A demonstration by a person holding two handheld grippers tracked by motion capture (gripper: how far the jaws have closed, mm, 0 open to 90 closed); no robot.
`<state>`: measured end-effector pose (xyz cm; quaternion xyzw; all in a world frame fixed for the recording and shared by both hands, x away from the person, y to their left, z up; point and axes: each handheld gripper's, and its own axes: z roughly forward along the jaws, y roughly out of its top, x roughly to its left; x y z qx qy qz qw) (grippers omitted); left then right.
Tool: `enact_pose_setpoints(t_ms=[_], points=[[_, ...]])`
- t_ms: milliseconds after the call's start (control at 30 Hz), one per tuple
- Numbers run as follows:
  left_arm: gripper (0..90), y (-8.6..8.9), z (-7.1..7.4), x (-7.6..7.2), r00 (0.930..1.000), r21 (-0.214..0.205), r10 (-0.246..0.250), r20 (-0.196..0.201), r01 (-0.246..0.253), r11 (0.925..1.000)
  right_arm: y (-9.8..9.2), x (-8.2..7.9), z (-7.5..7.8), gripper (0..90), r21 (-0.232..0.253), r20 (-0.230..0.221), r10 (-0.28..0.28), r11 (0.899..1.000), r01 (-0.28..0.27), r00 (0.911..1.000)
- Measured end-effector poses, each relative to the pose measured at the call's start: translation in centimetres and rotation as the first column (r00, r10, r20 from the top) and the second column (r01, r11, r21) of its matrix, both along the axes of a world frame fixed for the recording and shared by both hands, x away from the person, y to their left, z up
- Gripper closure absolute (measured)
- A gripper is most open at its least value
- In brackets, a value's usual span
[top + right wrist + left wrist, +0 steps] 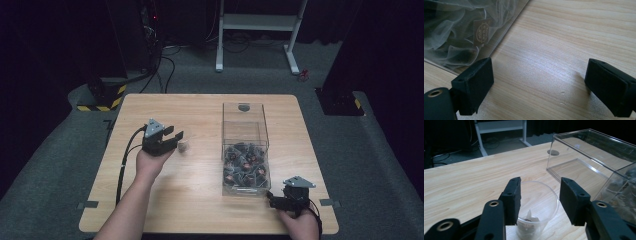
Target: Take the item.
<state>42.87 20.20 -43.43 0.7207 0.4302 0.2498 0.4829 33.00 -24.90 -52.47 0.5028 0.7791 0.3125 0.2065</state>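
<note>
This looks like a lab or test studio set up for recording. A lone wooden table [200, 190] stands on grey carpet [60, 160] ringed by black curtains. Beyond its far edge, cables [167, 70] run across the floor to a dark equipment rack [145, 30] with a small red light, beside a white metal stand [257, 30]. Yellow-and-black hazard tape [102, 106] marks a base near the far left corner.
</note>
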Motion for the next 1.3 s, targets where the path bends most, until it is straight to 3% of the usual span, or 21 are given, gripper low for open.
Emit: enact_pose_setpoints(t_ms=[733,1300], points=[[50.2,0.5,0.2,-2.6,0.9997,-0.026,-0.022,0.009,0.022,0.9994,0.0,0.0,0.0,8.2,0.000,0.000,0.000,1.000,0.000,1.0000],[50.0,1.8,-1.3,-4.8,0.9993,-0.029,-0.033,-0.016,0.032,0.9991,0.0,0.0,0.0,8.2,0.000,0.000,0.000,1.000,0.000,1.0000]])
